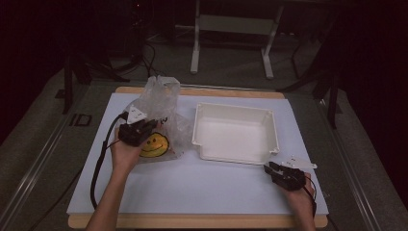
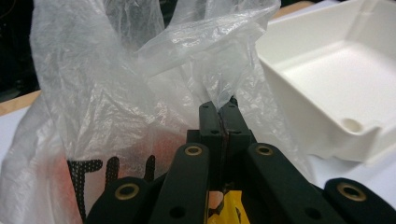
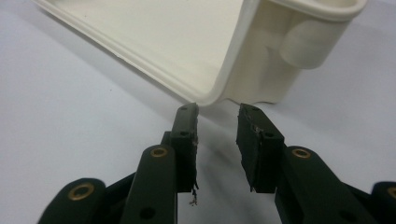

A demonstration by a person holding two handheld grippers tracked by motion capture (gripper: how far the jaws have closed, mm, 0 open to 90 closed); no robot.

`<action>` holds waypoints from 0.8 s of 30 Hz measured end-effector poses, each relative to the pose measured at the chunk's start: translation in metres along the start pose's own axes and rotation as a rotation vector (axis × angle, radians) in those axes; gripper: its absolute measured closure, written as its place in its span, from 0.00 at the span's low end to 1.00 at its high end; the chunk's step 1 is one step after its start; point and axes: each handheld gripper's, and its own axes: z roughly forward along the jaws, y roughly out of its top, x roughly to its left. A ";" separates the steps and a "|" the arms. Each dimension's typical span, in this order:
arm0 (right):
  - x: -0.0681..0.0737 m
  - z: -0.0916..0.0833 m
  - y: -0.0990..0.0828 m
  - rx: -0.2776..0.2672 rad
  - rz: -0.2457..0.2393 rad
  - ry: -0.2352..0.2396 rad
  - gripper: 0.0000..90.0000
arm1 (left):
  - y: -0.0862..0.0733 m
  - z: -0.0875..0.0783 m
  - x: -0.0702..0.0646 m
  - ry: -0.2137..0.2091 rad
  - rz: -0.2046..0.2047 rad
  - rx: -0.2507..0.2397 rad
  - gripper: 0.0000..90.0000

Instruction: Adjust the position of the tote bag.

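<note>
A crinkled clear plastic bag [image 1: 159, 101] stands at the left of the white table top, with a yellow smiley-face item [image 1: 155, 144] lying in its lower part. My left gripper [image 1: 155, 125] is shut on a fold of the bag [image 2: 116, 84] near its mouth; in the left gripper view the jaws [image 2: 223, 114] meet with the film pinched between them. An empty white plastic tray [image 1: 235, 107] sits mid-table. My right gripper [image 1: 266, 167] rests at the tray's near right corner [image 3: 224, 84], open [image 3: 217, 119], with nothing between its fingers.
The white board [image 1: 192, 187] lies on a wooden table with its edge along the front. The tray wall [image 2: 327, 121] stands just right of the bag. Beyond the table are dark floor, cables and a metal frame's legs [image 1: 195, 53].
</note>
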 end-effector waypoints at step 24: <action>0.006 0.005 0.002 0.009 -0.023 0.015 0.76 | -0.105 -0.025 -0.046 0.000 0.060 0.102 1.00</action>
